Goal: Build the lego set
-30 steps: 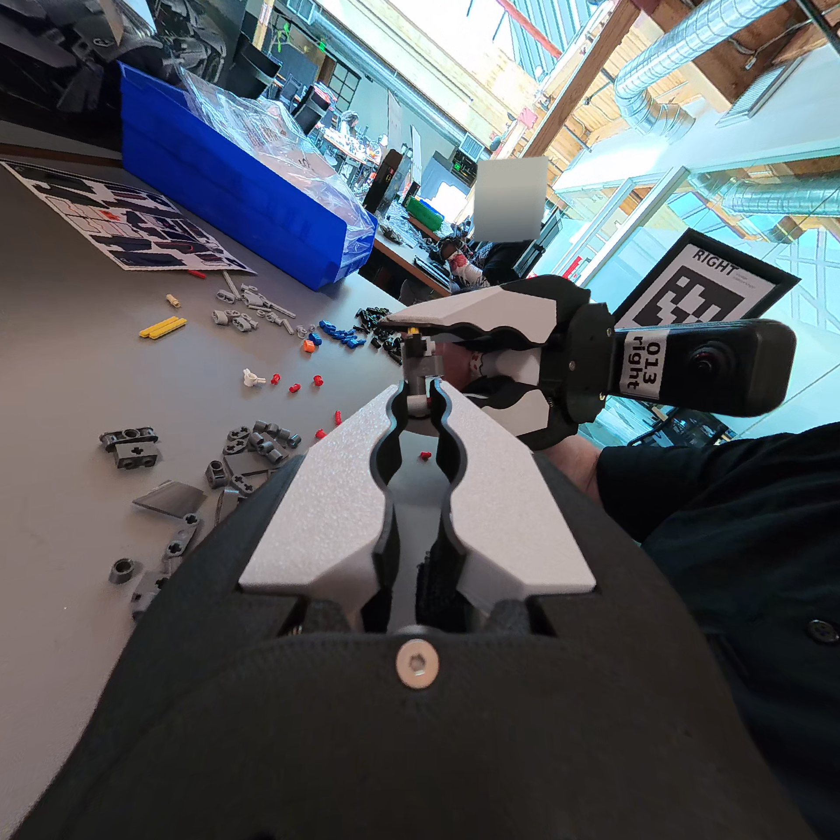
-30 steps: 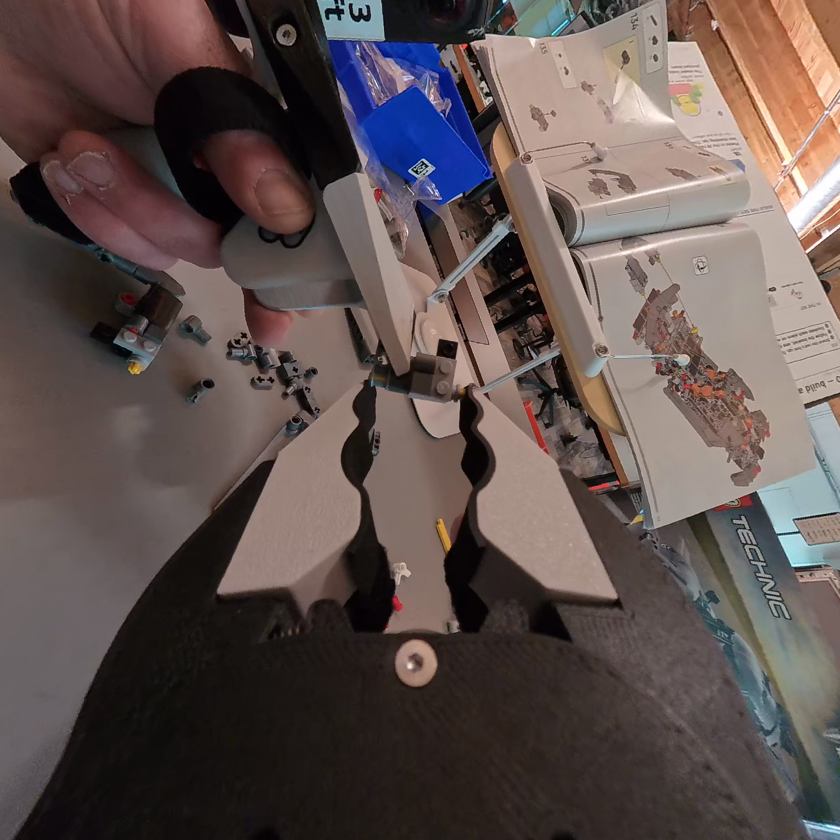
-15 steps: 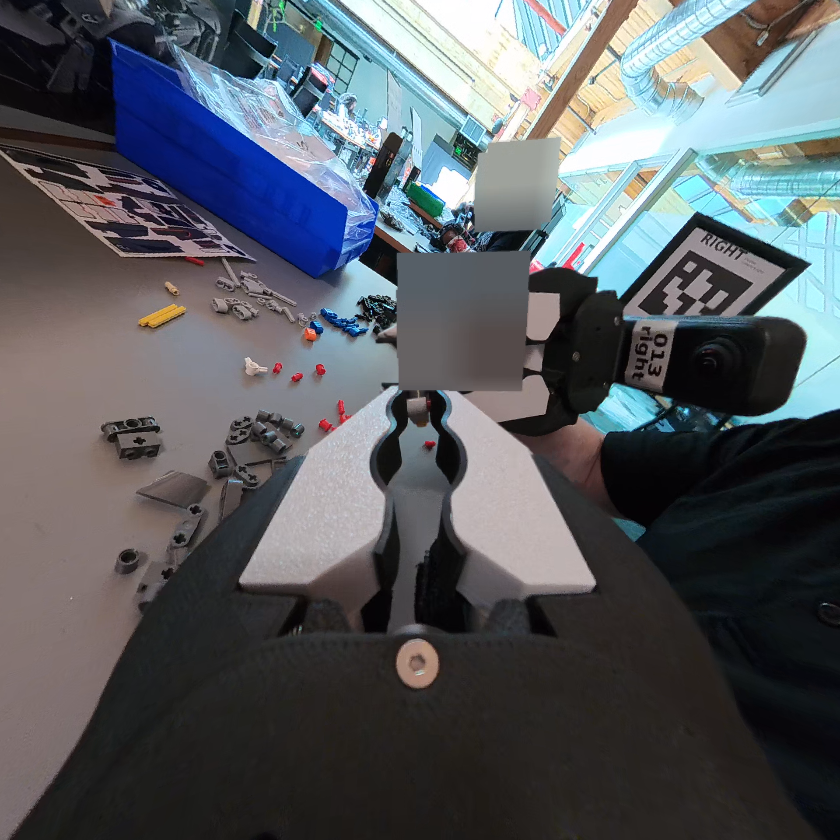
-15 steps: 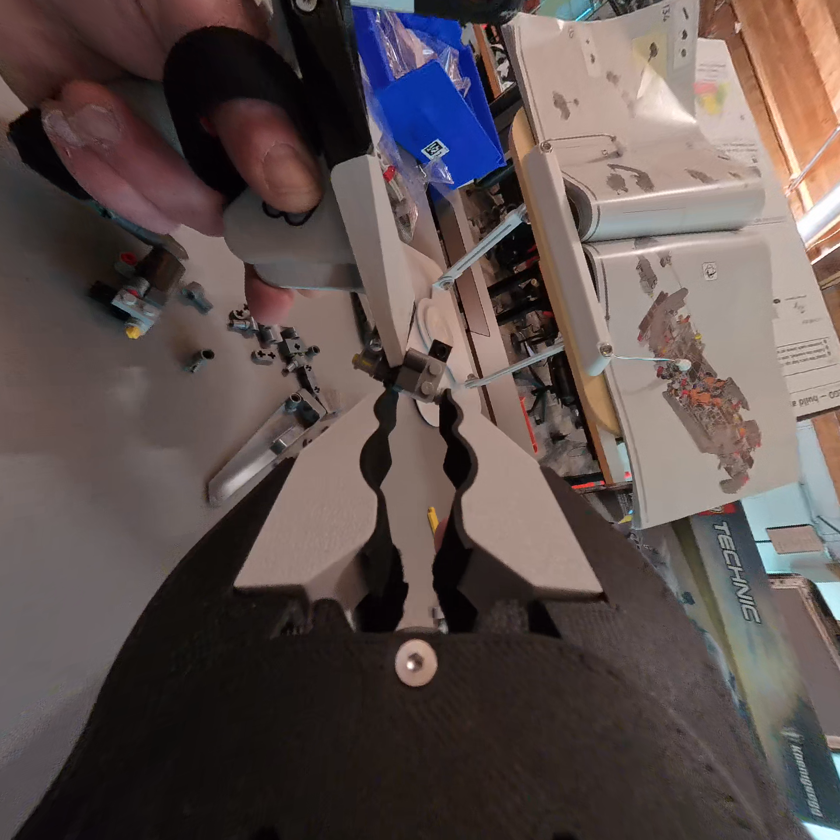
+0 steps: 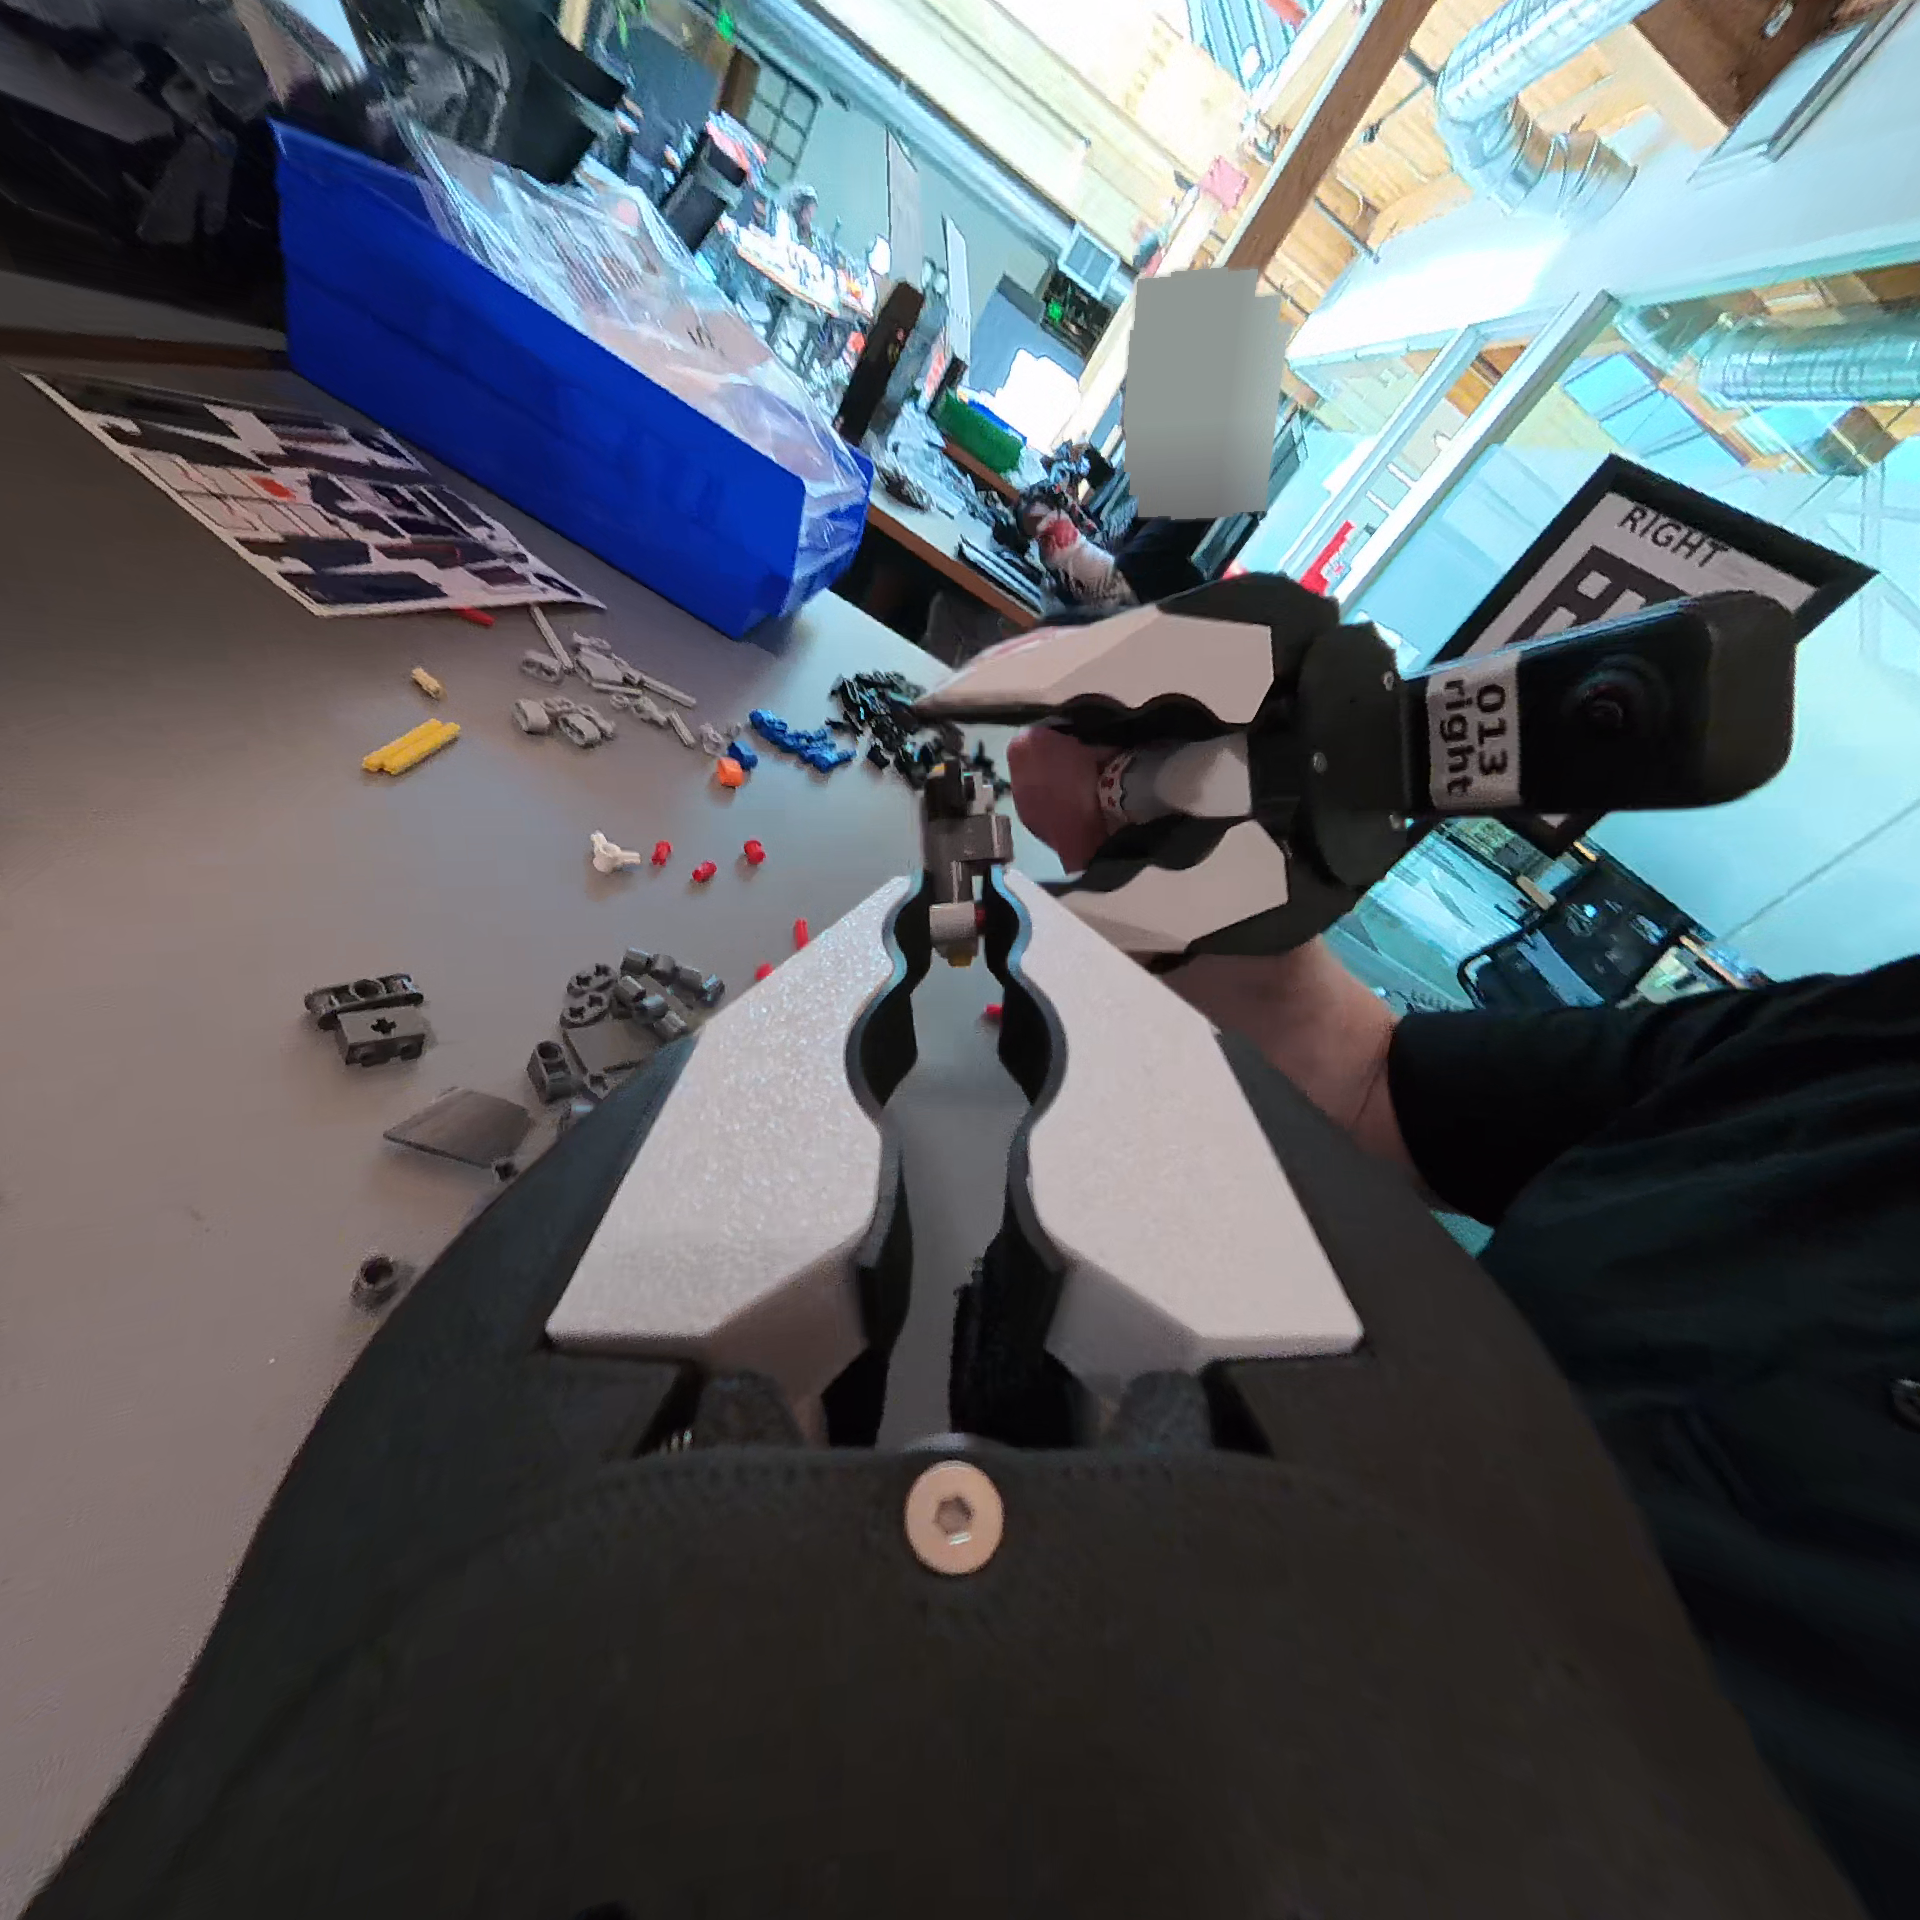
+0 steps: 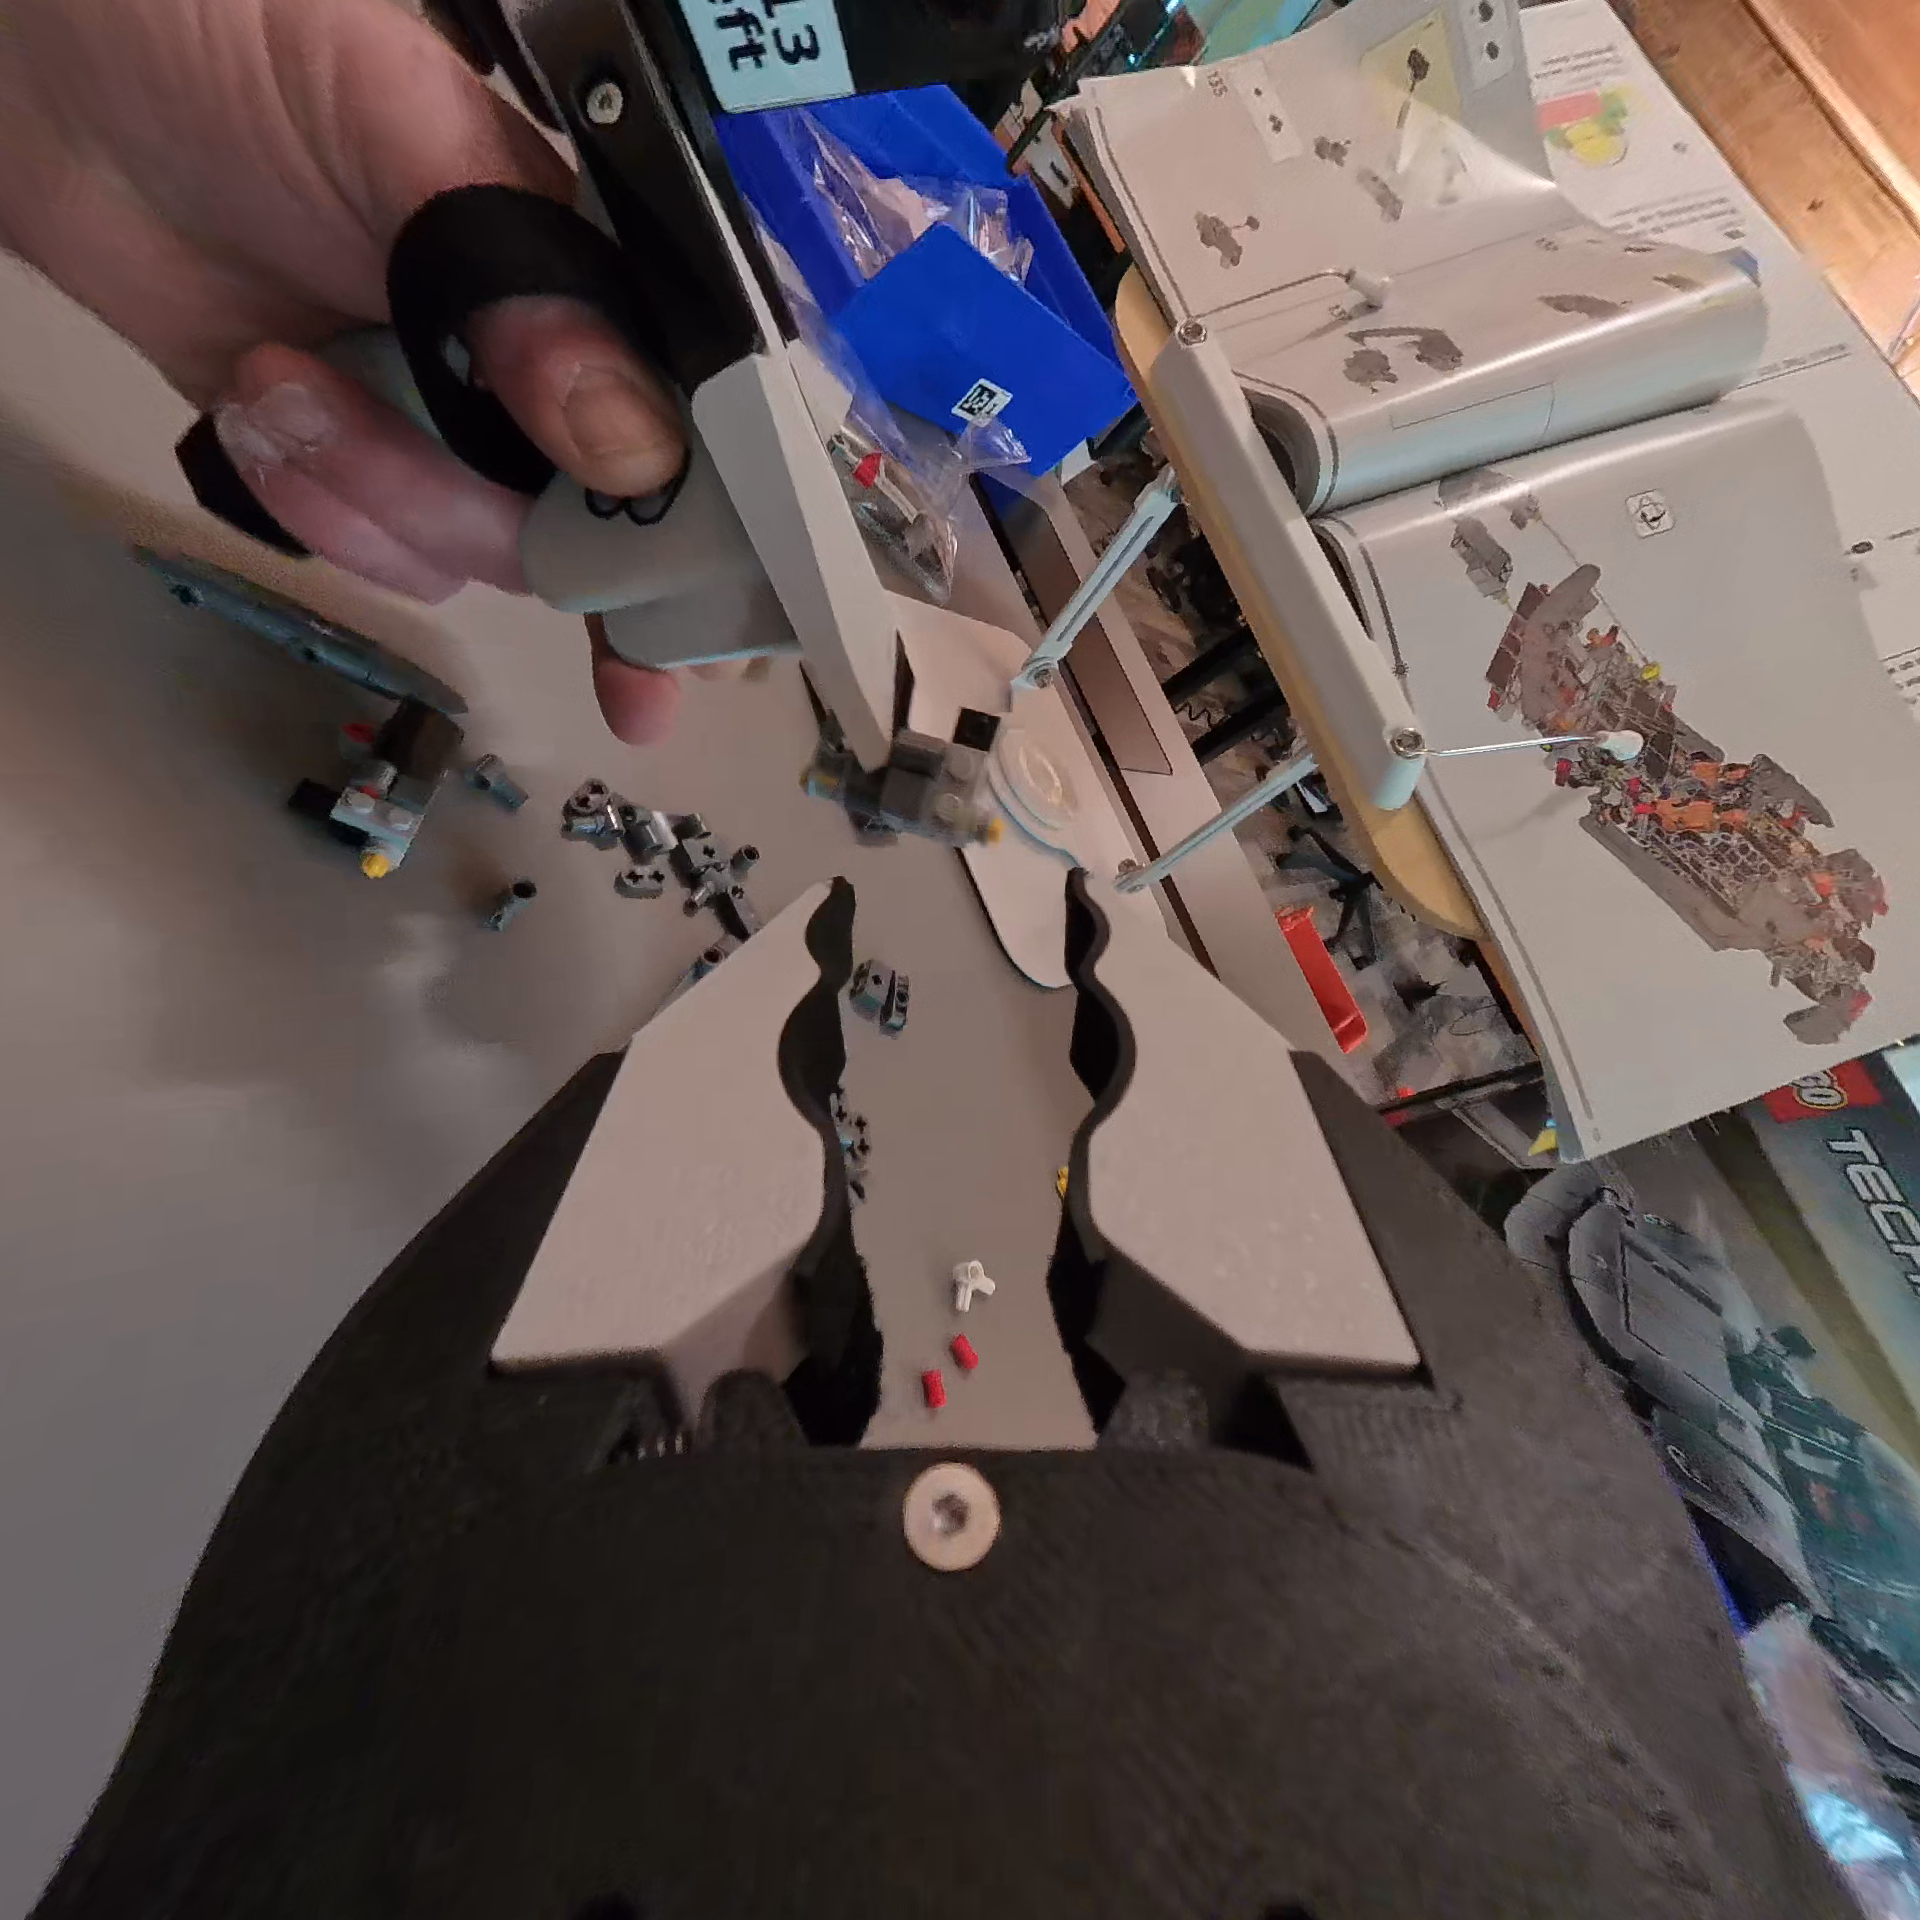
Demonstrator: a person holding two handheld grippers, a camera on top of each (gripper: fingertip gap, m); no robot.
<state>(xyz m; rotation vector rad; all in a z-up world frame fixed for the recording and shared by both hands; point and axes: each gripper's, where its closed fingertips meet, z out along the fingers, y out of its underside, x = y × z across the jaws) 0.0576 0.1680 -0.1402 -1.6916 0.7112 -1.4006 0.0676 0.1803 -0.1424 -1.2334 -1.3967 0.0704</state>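
My left gripper (image 5: pixel 954 899): jaws clenched on small grey brick assembly (image 5: pixel 961 831), pads pressing both sides, piece sticking out past tips, lifted off worktop (image 5: pixel 208 935). My right gripper (image 6: pixel 951 894): jaws released, wide apart, nothing between pads; assembly just ahead of tips, apart from them. Loose grey parts (image 6: pixel 665 842) on worktop left of right jaws, red pins (image 6: pixel 948 1369) below. Open instruction book (image 6: pixel 1558 520) on stand, right of right jaws. Blue bin (image 5: pixel 540 436) far ahead-left of left jaws.

Frame centre: left hand-held gripper (image 5: pixel 954 902) clamps a small grey brick assembly (image 5: pixel 961 847). Right hand-held gripper (image 5: pixel 1023 805) gapes at right. Loose bricks (image 5: pixel 623 1003) litter the surface (image 5: pixel 208 883).
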